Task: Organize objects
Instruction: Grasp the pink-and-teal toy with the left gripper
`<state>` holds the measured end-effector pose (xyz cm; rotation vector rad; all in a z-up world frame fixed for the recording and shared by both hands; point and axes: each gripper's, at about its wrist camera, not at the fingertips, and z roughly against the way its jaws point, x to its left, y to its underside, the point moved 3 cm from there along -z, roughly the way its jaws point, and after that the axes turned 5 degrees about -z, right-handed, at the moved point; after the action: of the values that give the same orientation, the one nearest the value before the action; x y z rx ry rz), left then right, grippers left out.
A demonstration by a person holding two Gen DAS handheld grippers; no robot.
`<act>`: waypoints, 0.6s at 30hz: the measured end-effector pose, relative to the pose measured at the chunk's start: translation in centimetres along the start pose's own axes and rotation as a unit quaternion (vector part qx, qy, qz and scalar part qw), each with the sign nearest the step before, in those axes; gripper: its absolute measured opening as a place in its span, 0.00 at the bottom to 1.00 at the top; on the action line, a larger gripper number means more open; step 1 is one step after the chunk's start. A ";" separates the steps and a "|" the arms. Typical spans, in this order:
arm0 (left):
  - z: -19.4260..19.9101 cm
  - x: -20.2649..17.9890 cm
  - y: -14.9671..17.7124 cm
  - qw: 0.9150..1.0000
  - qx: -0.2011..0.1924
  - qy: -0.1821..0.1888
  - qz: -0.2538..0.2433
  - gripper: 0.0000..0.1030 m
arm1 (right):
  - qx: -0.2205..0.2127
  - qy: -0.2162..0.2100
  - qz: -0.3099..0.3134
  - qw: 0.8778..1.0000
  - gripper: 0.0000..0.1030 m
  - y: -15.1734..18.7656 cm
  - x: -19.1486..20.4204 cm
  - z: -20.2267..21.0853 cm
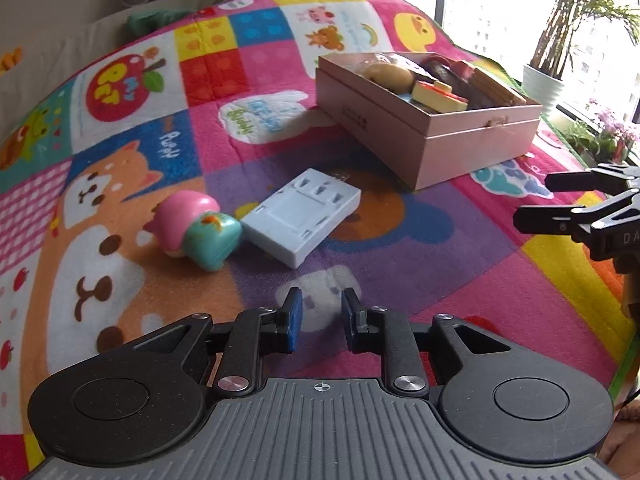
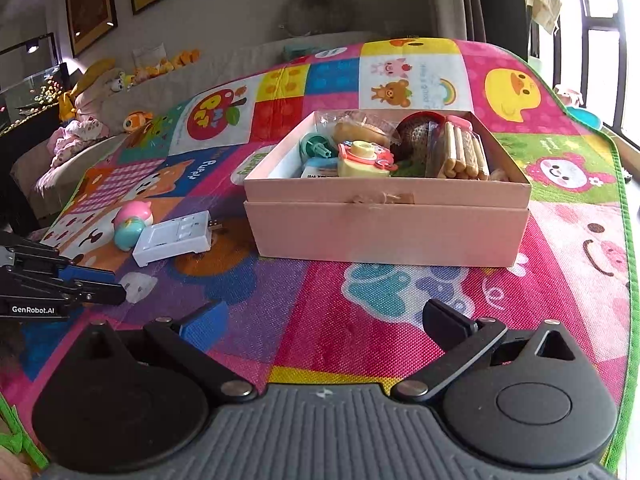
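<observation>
A pink open box [image 1: 400,136] [image 2: 384,232] stands on the colourful play mat, holding a doughnut [image 2: 356,130], a yellow toy camera [image 2: 360,160], a pack of biscuits [image 2: 464,152] and other small items. Left of it a pale blue charger [image 1: 300,216] [image 2: 174,238] lies flat, touching a pink and teal toy figure [image 1: 196,228] [image 2: 130,226]. My left gripper [image 1: 322,320] [image 2: 120,285] hovers just short of the charger, its blue pads a little apart with nothing between them. My right gripper [image 2: 324,320] [image 1: 532,200] is in front of the box, wide open and empty.
The play mat [image 2: 360,340] ends in a green border [image 2: 624,240] at the right, near the window. Potted plants [image 1: 576,40] stand by the window. A sofa with plush toys [image 2: 92,120] runs along the far side of the mat.
</observation>
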<state>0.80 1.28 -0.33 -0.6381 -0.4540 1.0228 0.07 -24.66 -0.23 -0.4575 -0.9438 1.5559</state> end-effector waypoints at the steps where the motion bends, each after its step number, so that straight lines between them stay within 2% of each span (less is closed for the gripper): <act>1: -0.2 -0.2 -0.2 1.000 -0.001 -0.004 0.000 0.33 | 0.001 0.000 -0.003 1.000 1.00 0.0 -0.1 0.0; 3: -0.7 -0.7 -0.7 0.999 0.000 -0.037 -0.018 0.36 | 0.004 0.002 -0.006 1.000 1.00 0.0 -0.2 -0.1; 5: -1.0 -0.7 -1.1 0.998 0.004 -0.063 -0.015 0.43 | 0.008 0.003 -0.008 1.000 1.00 0.0 -0.3 -0.2; 7: -1.0 -0.1 -1.1 0.998 0.007 -0.068 0.007 0.45 | 0.007 0.004 -0.009 1.000 1.00 0.1 -0.3 -0.2; 11: -0.7 1.7 -0.5 0.995 0.006 -0.082 0.049 0.60 | 0.007 0.004 -0.012 1.000 1.00 0.1 -0.3 -0.3; 14: -0.1 3.1 0.0 0.991 0.004 -0.105 0.086 0.59 | 0.011 0.005 -0.014 1.000 1.00 0.0 -0.4 -0.4; 15: 0.3 3.8 0.1 0.988 0.001 -0.111 0.107 0.54 | 0.013 0.005 -0.015 1.000 1.00 0.0 -0.5 -0.4; 16: 0.7 4.5 0.1 0.985 -0.005 -0.111 0.134 0.51 | 0.014 0.006 -0.016 1.000 1.00 0.0 -0.5 -0.5; 18: 1.8 6.1 -0.3 0.975 -0.039 -0.088 0.203 0.50 | 0.016 0.007 -0.017 1.000 1.00 0.1 -0.5 -0.5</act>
<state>2.69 7.08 1.55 -0.7301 -0.5332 1.4629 0.55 -24.98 -0.72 -0.4281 -0.9100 1.5336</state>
